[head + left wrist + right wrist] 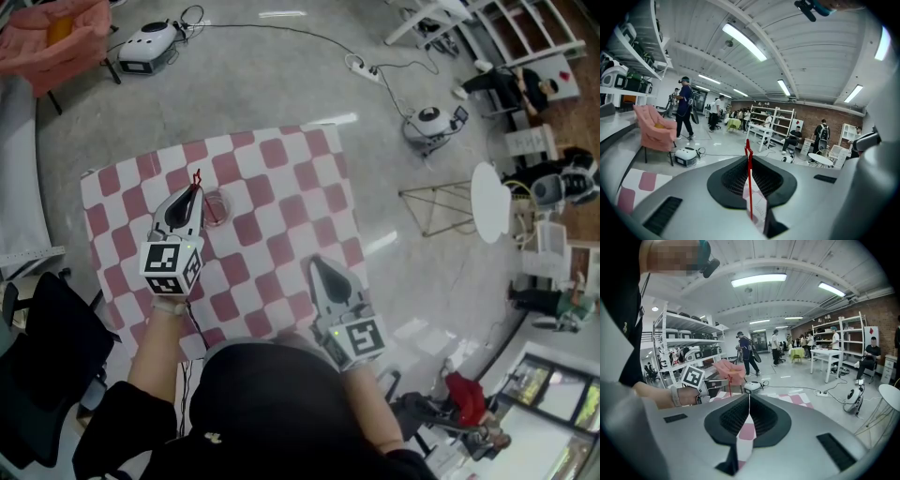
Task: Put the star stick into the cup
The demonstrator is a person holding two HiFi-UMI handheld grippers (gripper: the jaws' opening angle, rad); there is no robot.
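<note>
One star stick pinched in left gripper, cup beside; right gripper closed

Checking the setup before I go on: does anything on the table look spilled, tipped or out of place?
Nothing stands out. The cup appears upright on the checked cloth, nothing is spilled, and the star stick sits clamped in the left gripper beside it. The right gripper is shut and empty.

The worktop's checked cover looks like smooth, faintly shiny cloth, and the floor is glossy. The left gripper and right gripper have matt grey plastic shells and black ribbed pads. The star stick looks like thin red plastic. The cup is clear.
</note>
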